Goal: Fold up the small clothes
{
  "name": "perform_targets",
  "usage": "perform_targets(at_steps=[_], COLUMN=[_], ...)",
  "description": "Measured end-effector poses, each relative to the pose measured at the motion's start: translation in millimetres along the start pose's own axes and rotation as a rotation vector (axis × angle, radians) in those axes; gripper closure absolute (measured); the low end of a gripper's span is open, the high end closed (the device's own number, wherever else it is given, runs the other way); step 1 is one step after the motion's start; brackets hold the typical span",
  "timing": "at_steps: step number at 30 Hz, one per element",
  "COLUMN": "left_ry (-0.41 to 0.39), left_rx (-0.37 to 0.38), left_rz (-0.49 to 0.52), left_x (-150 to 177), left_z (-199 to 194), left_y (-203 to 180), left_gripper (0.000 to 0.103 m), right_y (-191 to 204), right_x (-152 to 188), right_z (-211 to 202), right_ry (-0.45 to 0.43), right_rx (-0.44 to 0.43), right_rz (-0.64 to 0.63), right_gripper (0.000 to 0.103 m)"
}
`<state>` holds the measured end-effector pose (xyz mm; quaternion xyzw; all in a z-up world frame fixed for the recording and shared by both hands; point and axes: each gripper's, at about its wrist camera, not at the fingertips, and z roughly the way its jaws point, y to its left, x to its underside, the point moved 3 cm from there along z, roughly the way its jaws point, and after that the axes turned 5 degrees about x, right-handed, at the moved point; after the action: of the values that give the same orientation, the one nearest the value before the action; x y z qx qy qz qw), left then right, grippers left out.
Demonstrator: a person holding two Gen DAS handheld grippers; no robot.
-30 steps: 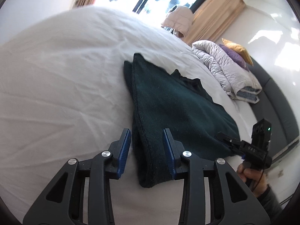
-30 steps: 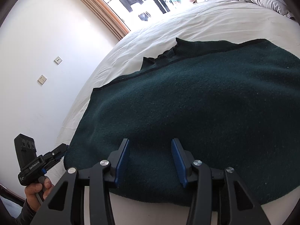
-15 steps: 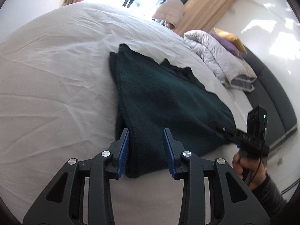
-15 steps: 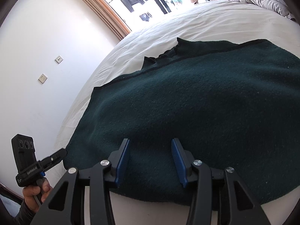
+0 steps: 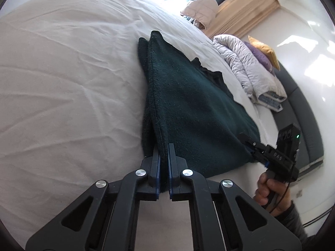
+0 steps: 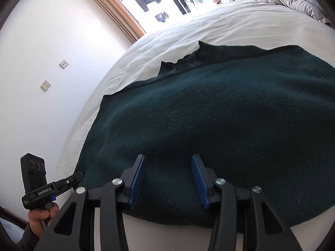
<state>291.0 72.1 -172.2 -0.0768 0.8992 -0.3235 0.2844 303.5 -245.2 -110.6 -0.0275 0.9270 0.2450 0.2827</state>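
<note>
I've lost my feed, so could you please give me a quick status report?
Left gripper shut on the sweater edge. Right gripper open over its near hem. Sweater lies folded on the bed. Nothing in the way.

The left tool (image 5: 164,154) is clamped on the dark green garment's (image 5: 194,113) near corner, while the right tool (image 6: 168,177) hovers spread wide over its near edge.

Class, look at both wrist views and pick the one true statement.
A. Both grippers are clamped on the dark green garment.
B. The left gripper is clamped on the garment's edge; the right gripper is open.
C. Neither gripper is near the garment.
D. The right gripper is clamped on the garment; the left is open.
B: the left gripper has its jaws pinched on the dark green garment edge, while the right gripper jaws stand wide apart over the cloth.
</note>
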Motion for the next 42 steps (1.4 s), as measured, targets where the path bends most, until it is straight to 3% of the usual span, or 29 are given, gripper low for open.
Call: perform_targets(at_steps=[12,15,18,20,22,23,26,28,31,32,34,36,37,39,42], left_ry=[-0.024,-0.031,-0.042,-0.041,-0.053,-0.09,-0.202,-0.203,-0.1,-0.084,0.004,0.037,0.032,0.024,0.017], left_rx=[-0.045,0.008,0.059,0.03,-0.084,-0.128,-0.151,-0.117,-0.102,-0.122,-0.19,-0.252,-0.246,-0.165,-0.153], left_rz=[0.01,-0.015,-0.051,-0.032,0.004,0.052,0.189,0.301,0.422,0.424,0.421,0.388,0.351,0.267,0.265], left_x=[23.4,20.9,20.2,23.6,23.6,19.3,-4.7,-21.8,-42.6,-49.0,-62.1,-67.9,-70.1,-71.8,-70.5], left_z=[-12.5,-13.3,-27.2,-36.6,-48.8,-58.3,-72.5,-52.0,22.2,44.1,90.1,112.3,115.1,109.3,101.3], left_y=[8.3,12.1,17.4,17.6,12.4,2.6,-43.1,-80.4,-113.9,-114.1,-103.8,-82.5,-68.2,-52.5,-42.5], left_gripper=[0.099,0.097,0.095,0.095,0.095,0.095,0.095,0.095,0.095,0.095,0.095,0.095,0.095,0.095,0.095], right_y=[9.3,8.5,5.9,2.2,-4.4,-7.0,-12.1,-16.9,-26.9,-34.1,-56.0,-82.2,-98.0,-144.4,-206.3], right_x=[9.1,5.9,-2.7,-8.9,-13.9,-16.0,-25.4,-33.8,-47.0,-51.7,-60.9,-70.5,-75.1,-85.4,-89.8], right_z=[7.0,3.1,-11.7,-13.6,-9.5,-9.2,-5.3,0.9,8.8,12.5,18.5,17.2,14.3,5.7,-12.1], right_ry=[0.02,0.024,-0.029,-0.04,-0.027,-0.03,-0.038,-0.041,-0.038,-0.03,-0.016,-0.019,-0.031,-0.088,-0.169], right_rx=[0.064,0.061,0.038,0.028,0.036,0.028,-0.022,-0.058,-0.08,-0.09,-0.101,-0.103,-0.091,-0.04,-0.001], right_rz=[-0.07,-0.067,-0.048,-0.042,-0.026,-0.018,0.011,0.03,0.081,0.098,0.148,0.213,0.253,0.377,0.566], right_gripper=[0.055,0.056,0.056,0.056,0.056,0.056,0.056,0.056,0.056,0.056,0.07,0.097,0.099,0.103,0.103])
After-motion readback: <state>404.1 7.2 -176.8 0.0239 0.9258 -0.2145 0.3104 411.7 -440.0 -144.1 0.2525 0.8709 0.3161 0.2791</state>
